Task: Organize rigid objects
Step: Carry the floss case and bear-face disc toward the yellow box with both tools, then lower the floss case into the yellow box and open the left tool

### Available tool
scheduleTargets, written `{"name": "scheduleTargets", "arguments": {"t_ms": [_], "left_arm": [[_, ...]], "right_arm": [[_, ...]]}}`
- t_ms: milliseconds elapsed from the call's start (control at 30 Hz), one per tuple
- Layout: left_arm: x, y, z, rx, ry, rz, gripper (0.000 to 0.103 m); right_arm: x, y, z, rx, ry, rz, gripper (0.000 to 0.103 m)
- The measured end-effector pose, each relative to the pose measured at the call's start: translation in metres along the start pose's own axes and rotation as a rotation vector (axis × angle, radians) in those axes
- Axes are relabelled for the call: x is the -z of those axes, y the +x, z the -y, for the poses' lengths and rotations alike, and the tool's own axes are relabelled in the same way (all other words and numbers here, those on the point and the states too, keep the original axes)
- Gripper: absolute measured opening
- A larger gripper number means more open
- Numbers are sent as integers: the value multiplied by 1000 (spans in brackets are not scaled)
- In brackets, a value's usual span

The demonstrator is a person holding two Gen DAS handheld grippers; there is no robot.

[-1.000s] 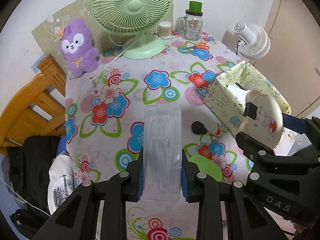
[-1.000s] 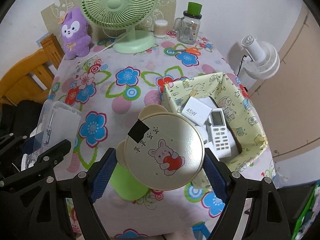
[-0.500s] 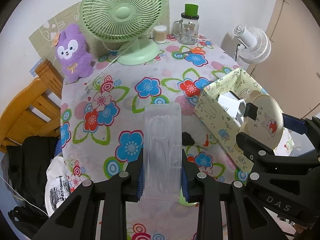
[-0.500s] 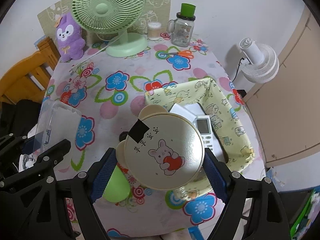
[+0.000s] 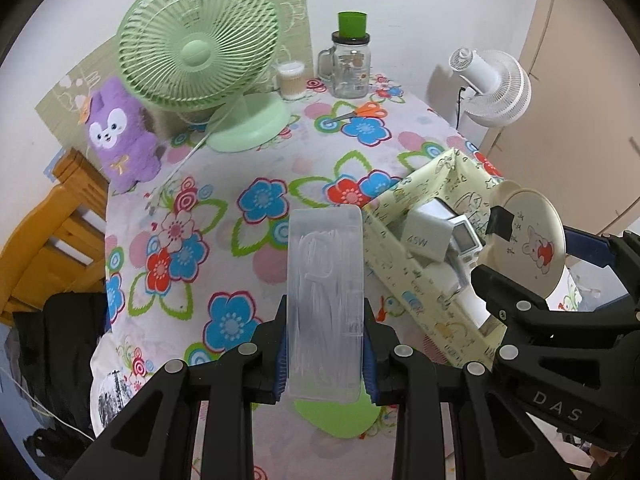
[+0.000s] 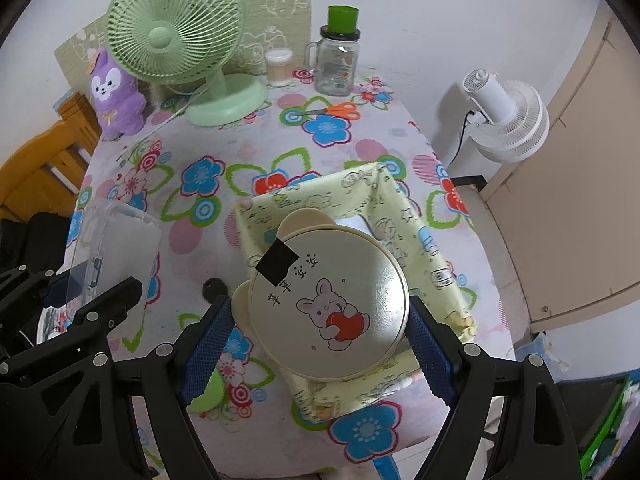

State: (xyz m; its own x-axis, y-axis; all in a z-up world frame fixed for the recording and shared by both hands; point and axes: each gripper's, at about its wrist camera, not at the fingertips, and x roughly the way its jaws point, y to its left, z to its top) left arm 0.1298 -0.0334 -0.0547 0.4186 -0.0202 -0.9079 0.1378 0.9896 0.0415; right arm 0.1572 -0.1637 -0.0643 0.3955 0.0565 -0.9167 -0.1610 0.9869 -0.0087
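the left gripper (image 5: 325, 354) is clenched on a clear box (image 5: 325, 304) above the counter (image 5: 280, 152); the right gripper (image 6: 320, 344) grasps a round mirror (image 6: 328, 304) over the yellow bin (image 6: 416, 240).

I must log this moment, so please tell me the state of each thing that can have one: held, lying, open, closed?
Clear case: held in left hand-held gripper, closed.
Round mirror: held in right hand-held gripper, above the bin.
Yellow bin: open, holds a charger and a remote.
Jar: upright, lid on.
Scissors: lying closed.
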Motion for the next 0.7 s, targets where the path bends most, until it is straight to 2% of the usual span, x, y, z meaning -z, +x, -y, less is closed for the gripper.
{"name": "scheduleTargets", "arguments": {"t_ms": [700], "left_arm": [[-44, 18, 59, 47, 71, 1, 29]], "right_arm": [[-17, 11, 70, 32, 74, -7, 86]]}}
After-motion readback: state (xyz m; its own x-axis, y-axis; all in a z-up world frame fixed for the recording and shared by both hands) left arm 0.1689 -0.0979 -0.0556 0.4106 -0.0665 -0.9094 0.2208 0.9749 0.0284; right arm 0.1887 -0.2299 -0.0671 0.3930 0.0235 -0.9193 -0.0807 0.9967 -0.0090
